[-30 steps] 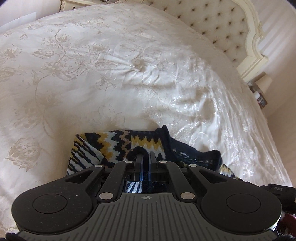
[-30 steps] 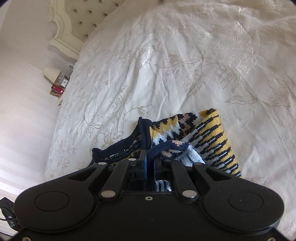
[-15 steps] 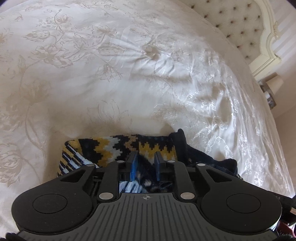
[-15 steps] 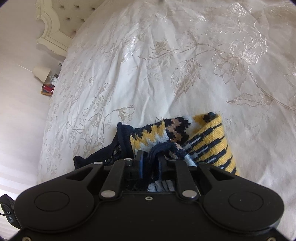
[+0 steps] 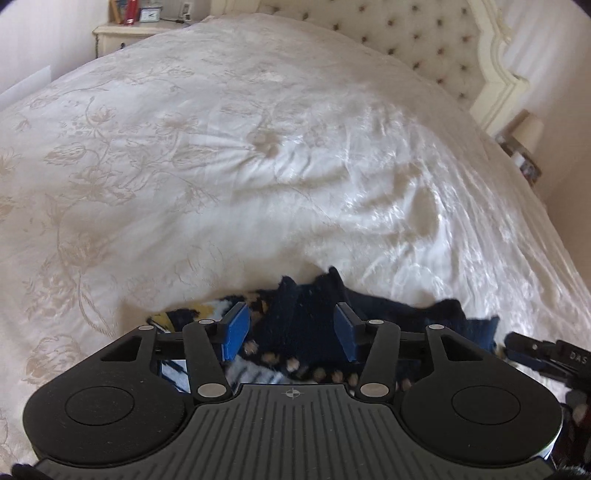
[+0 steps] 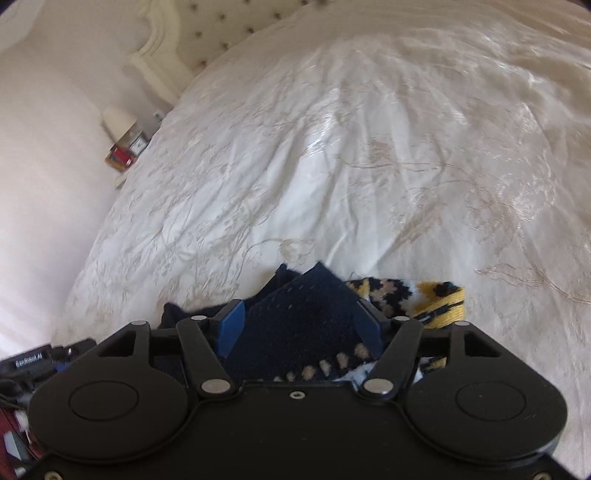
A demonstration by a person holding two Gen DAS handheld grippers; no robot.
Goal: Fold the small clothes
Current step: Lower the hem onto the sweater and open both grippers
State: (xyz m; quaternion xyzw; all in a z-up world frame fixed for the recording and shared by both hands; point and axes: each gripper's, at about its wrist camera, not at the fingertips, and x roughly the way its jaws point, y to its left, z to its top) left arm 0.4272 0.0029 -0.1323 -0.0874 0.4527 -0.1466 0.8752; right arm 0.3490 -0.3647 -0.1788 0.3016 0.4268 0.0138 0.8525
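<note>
A small knitted sweater (image 5: 406, 314), navy with yellow, white and tan zigzag bands, lies bunched on the bed just ahead of both grippers. In the left wrist view my left gripper (image 5: 291, 326) hovers over it. Its jaws are opening, and the navy fold lies loose between the blue pads (image 5: 236, 328), untouched. In the right wrist view the sweater (image 6: 436, 299) shows its yellow striped edge at the right. My right gripper (image 6: 300, 326) is opening too, with a navy flap standing between its pads (image 6: 231, 328), not pinched.
A cream bedspread (image 5: 258, 166) with pale floral embroidery fills both views. The tufted headboard (image 5: 424, 44) stands at the far end. One nightstand (image 5: 133, 29) holds a clock and books; another (image 6: 125, 147) holds a lamp and books.
Both grippers were shut on folds of the sweater and have opened, letting the cloth go. Both have drawn back slightly and rolled, and a navy flap now lies over the patterned part.
</note>
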